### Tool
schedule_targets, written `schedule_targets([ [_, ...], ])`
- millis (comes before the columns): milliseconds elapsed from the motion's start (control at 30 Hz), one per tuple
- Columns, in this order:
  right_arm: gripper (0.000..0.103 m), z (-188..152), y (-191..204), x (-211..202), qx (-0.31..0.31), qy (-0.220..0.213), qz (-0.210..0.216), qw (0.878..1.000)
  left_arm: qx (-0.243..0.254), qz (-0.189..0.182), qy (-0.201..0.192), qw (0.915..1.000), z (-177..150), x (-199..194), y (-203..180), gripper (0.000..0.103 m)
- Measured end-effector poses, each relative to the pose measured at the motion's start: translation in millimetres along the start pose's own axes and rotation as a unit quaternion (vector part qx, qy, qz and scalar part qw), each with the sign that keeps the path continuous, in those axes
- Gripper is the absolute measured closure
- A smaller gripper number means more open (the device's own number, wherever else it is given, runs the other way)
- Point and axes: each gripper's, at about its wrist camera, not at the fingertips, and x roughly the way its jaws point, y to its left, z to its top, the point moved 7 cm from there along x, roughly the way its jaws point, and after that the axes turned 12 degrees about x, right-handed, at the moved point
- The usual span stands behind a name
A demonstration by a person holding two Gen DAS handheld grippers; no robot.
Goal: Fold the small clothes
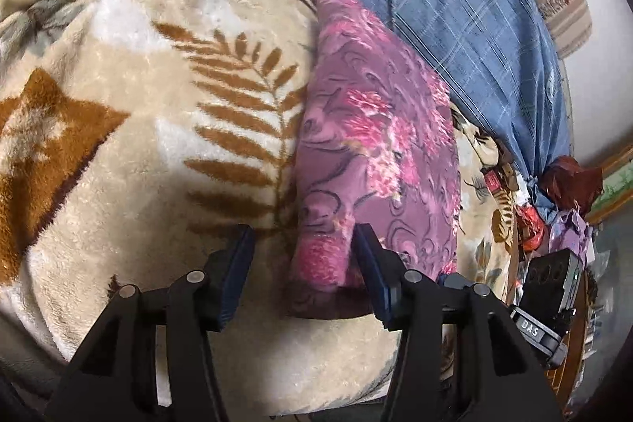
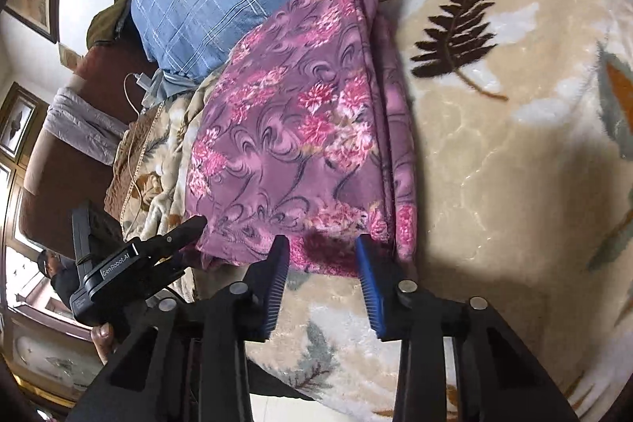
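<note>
A folded purple cloth with pink flowers [image 1: 376, 153] lay lengthwise on a cream fleece blanket printed with brown fern leaves [image 1: 190, 129], its far end reaching a blue checked pillow [image 1: 455, 6] with a round crest. In the left wrist view, the left gripper [image 1: 304, 256] stood with its jaws well apart at the near end of the cloth: the near corner of the fabric sat in the gap, the right-hand pad lay over the cloth's surface and the left-hand pad stood off over bare blanket, so nothing was clamped. In the right wrist view, the right gripper [image 2: 322, 258] hung at the cloth's near edge [image 2: 300, 129] with its blue ribbed fingers [image 2: 370, 287] set at a moderate gap; their tips seemed to meet the hem in shadow, though whether they touched it was hard to tell, and no fabric was pinched. The other tool [image 2: 130, 263] showed at the left of that view, its black tip just at the cloth's near left corner, with fingers of a hand [image 2: 103, 337] below it. A white cable [image 2: 132, 93] trailed beside the bedding at the left.
</note>
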Motion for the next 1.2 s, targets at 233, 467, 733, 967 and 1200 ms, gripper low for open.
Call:
schedule_targets([
  [233,0.103,0,-1,-2,-0.004,-0.008,-0.012,1.000,0.013,-0.006,-0.007,0.9999,1,0,-6,0.070],
  [467,0.103,5,7,-29,-0.015,-0.047,0.007,0.999,0.046,0.010,-0.015,0.9988,1,-1,-13,0.084],
  [733,0.102,5,-11,-32,0.012,-0.045,0.001,0.999,0.034,0.021,-0.021,0.9990,-1,-5,-8,0.065],
  [967,0.060,8,-7,-39,0.021,-0.058,0.026,0.998,0.039,0.033,-0.021,0.9985,-3,-5,-9,0.056],
  [1200,0.058,10,-11,-35,0.030,-0.051,0.032,0.998,0.040,0.030,-0.024,0.9984,-3,-8,-11,0.053],
])
